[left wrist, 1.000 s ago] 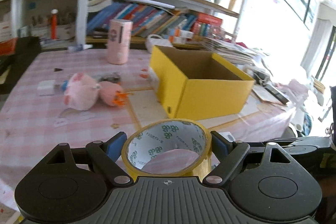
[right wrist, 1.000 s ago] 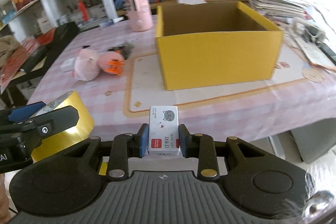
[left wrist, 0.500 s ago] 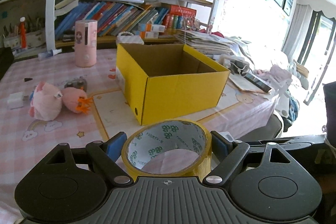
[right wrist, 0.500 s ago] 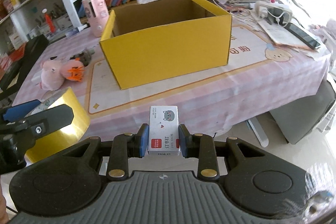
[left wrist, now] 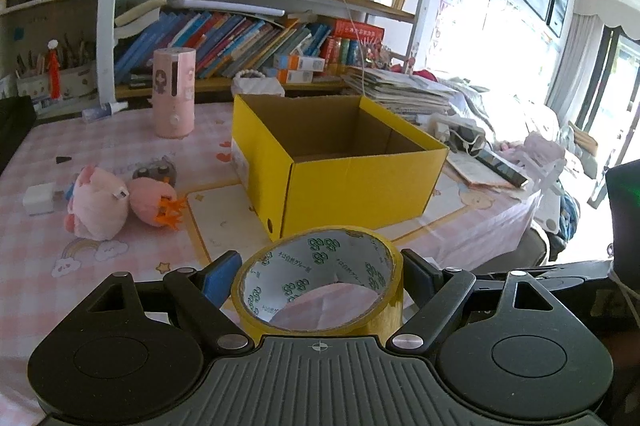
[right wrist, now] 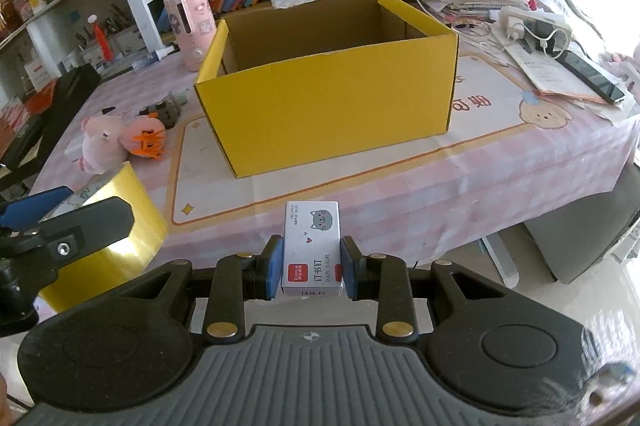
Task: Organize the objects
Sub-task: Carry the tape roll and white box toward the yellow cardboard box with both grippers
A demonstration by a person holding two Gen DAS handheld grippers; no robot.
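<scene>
Counts: one yellow cardboard box (right wrist: 328, 94) mid-table. One yellow tape roll (left wrist: 320, 282). One small staple box (right wrist: 313, 250). Two pink plush toys (left wrist: 98, 202), (left wrist: 154, 200) on the left. One pink cylinder (left wrist: 175, 92) at far left. One white cube (left wrist: 39, 199). One small grey toy (left wrist: 156, 170).

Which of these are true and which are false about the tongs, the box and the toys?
1. The left tongs hold a roll of tape. True.
2. The right tongs hold nothing. False: they grip a small staple box.
3. The yellow box has a lid on. False: its top is open.
4. Two pink plush toys lie on the table, left of the yellow box. True.
5. The pink cup lies on its side. False: it stands upright.
</scene>
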